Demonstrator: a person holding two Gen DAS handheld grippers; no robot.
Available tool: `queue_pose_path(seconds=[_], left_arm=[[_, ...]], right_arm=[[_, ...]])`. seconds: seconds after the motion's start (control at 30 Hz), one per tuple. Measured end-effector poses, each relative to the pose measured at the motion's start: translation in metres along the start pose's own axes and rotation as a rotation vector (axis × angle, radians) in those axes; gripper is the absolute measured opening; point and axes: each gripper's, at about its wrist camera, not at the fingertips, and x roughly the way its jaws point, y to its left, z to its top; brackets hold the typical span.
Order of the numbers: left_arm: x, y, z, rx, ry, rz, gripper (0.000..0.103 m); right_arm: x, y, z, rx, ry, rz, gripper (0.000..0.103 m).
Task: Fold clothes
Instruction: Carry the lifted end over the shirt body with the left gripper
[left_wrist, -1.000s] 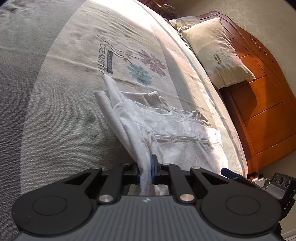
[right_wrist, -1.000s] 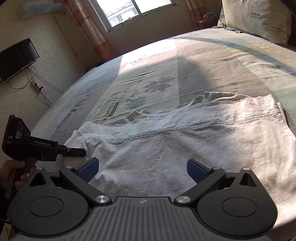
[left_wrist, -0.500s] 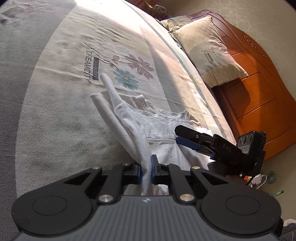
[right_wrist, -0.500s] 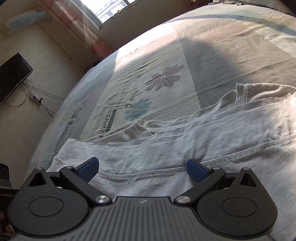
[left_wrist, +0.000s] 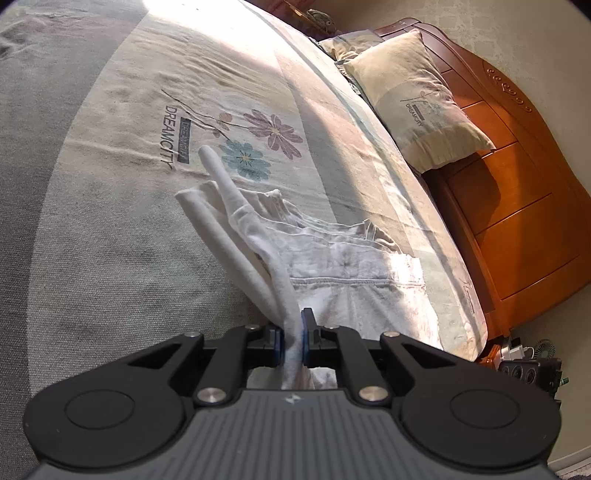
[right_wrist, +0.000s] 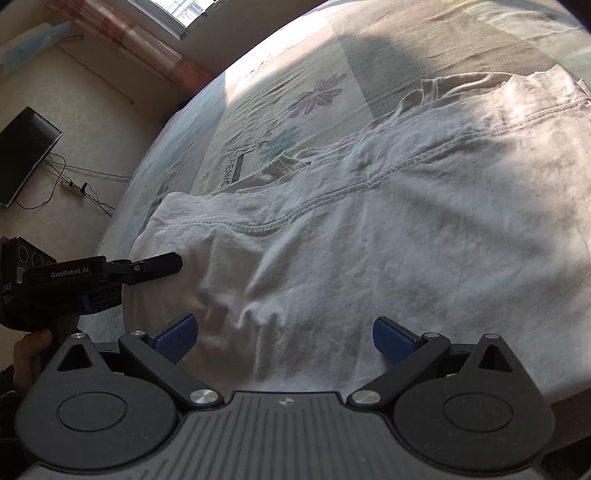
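While left gripper (left_wrist: 292, 341) pinches shirt (right_wrist: 369, 240) edge at 6 o'clock, right gripper (right_wrist: 282, 338) gapes empty; lone grip risks bunching.

Each hand-held gripper, left (left_wrist: 292, 341) and right (right_wrist: 284, 334), is matte black with a ribbed grey top plate, round discs at 4 and 8 o'clock, silver screws and blue pads (right_wrist: 176, 335); the left's side reads "GenRobot.AI" and "DAS".
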Motion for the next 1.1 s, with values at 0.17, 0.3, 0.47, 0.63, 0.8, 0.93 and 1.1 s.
queue_pose_path(seconds=[0.17,0.3,0.47,0.63,0.8,0.93,1.1], left_arm=[[0.002,-0.011,0.002,0.000,0.010,0.010,0.008],[0.001,-0.027,0.005,0.033,0.014,0.009,0.008],[0.002,-0.052,0.010,0.079,0.003,-0.004,0.009],[0.004,-0.080,0.017,0.108,-0.013,-0.027,0.009],[0.015,-0.114,0.021,0.145,-0.009,-0.069,0.009],[0.027,-0.140,0.026,0.166,-0.007,-0.101,0.009],[0.051,-0.171,0.028,0.201,0.019,-0.123,0.009]], right_arm=[[-0.016,0.004,-0.018,-0.028,0.001,-0.033,0.103],[-0.031,0.004,-0.020,-0.038,-0.053,-0.040,0.103],[-0.040,0.005,-0.028,-0.114,-0.076,-0.075,0.103],[-0.058,0.003,-0.032,-0.154,-0.115,-0.069,0.103],[-0.080,-0.009,-0.029,-0.151,-0.180,-0.082,0.103],[-0.098,-0.021,-0.029,-0.139,-0.216,-0.097,0.103],[-0.122,-0.035,-0.033,-0.138,-0.255,-0.136,0.103]])
